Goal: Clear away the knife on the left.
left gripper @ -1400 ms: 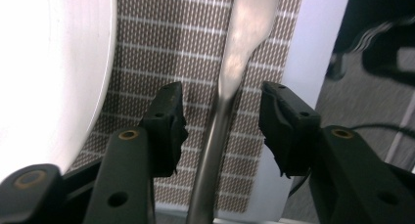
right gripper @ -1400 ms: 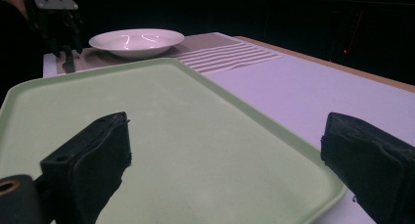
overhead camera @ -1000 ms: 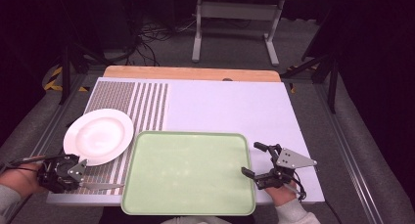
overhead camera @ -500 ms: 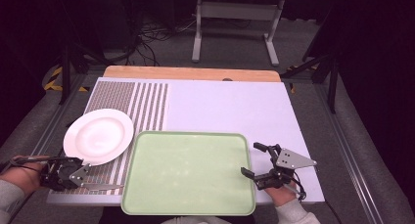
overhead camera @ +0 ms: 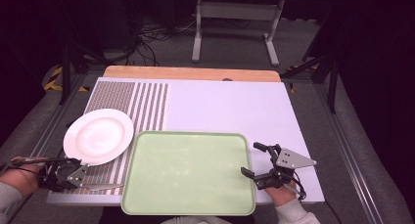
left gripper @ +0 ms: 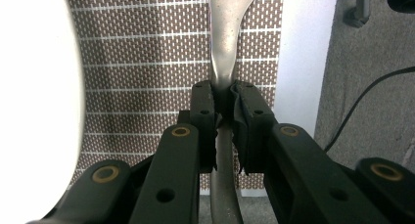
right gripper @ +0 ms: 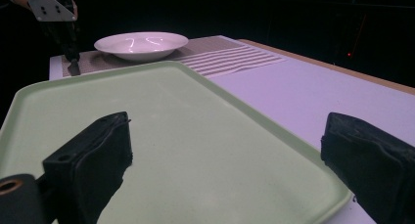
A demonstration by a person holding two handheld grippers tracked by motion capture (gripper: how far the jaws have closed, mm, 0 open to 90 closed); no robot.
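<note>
Dark floor and trailing cables surround a white counter [overhead camera: 230,111] with a wooden strip along its far edge and a metal stand behind it. On the counter's left part lies a brown woven mat [overhead camera: 129,99] that runs into stripes toward the middle; a pale green tray [overhead camera: 188,172] sits at the near edge, bare.

My left claw [overhead camera: 80,176] has just been closing, and its pads now pinch the thin metal handle of a piece of cutlery [left gripper: 226,48]. From the left claw's own camera the handle runs straight up between the jaws and widens beyond them. In the high view the piece lies flat on the mat's near strip, its far end pointing toward the tray. I cannot tell whether it is a knife, fork or spoon. I hold it at the narrow neck, I judge, because that is where the pads get the firmest bite on something so flat and low.

The white plate [overhead camera: 99,136] rests on the mat just beside my left claw, overhanging the mat's left edge.

My right claw [overhead camera: 258,165] stands wide with nothing in it, hovering over the tray's right rim, jaws pointing across the tray. I reckon it waits there to steady the tray.
</note>
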